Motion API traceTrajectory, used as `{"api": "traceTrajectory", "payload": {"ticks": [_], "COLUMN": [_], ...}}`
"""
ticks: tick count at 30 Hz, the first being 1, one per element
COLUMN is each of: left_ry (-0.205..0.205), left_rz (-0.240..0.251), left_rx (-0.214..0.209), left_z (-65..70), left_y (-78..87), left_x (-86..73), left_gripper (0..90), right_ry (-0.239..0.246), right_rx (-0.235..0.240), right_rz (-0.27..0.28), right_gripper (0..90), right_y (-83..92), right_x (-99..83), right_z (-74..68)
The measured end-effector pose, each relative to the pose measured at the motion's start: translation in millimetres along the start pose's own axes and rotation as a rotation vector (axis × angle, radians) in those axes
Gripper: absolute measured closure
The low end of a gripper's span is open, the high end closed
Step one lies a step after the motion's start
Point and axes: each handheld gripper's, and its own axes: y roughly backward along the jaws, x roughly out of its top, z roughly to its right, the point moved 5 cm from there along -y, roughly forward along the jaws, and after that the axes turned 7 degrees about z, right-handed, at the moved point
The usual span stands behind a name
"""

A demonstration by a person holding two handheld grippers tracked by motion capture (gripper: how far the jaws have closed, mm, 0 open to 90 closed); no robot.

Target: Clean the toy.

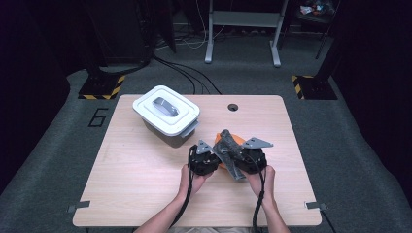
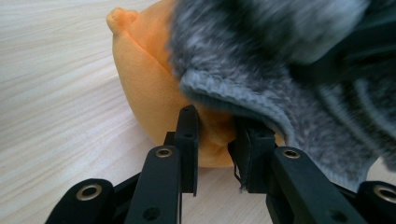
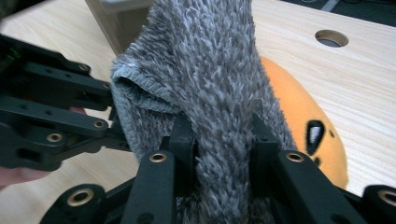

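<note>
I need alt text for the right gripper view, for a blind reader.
The right gripper is shut on a grey fuzzy cloth that drapes over an orange plush toy on a wooden table. The left gripper is at the left.

My left gripper (image 1: pixel 206 154) and right gripper (image 1: pixel 248 154) sit side by side, forearms reaching forward. Both sets of jaws are clamped.

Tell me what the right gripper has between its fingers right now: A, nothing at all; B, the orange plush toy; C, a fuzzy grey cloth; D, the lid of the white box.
C: in the right gripper view, the right gripper has its fingers pressed on both sides of the fuzzy grey cloth, while the orange plush toy lies behind it on the table.
</note>
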Motion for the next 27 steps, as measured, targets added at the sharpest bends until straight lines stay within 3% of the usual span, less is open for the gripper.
{"api": "traceTrajectory", "payload": {"ticks": [3, 13, 15, 22, 27], "left_ry": [0.003, 0.001, -0.001, -0.002, -0.015], "left_rz": [0.001, 0.002, 0.003, -0.003, -0.001], "left_rx": [-0.002, -0.012, -0.013, -0.017, -0.022], "left_z": [-0.9, -0.2, -0.8, -2.0, -2.2], "left_y": [-0.2, -0.4, -0.5, -0.8, -0.9], "left_x": [-0.4, -0.7, -0.8, -1.9, -1.7], "left_gripper": [72.5, 72.5, 72.5, 72.3, 71.6], "right_ry": [0.039, -0.002, -0.017, -0.142, -0.173], "right_rx": [-0.029, -0.069, -0.088, -0.120, -0.102], "right_rz": [-0.007, -0.006, -0.008, -0.028, -0.032], "right_gripper": [69.1, 69.3, 69.3, 69.1, 69.1], "right_y": [-4.7, 8.4, 11.7, 11.7, 7.9], "right_x": [-0.9, -11.9, -15.9, -34.5, -37.4], "right_z": [-1.3, 22.1, 31.3, 66.3, 70.6]}}
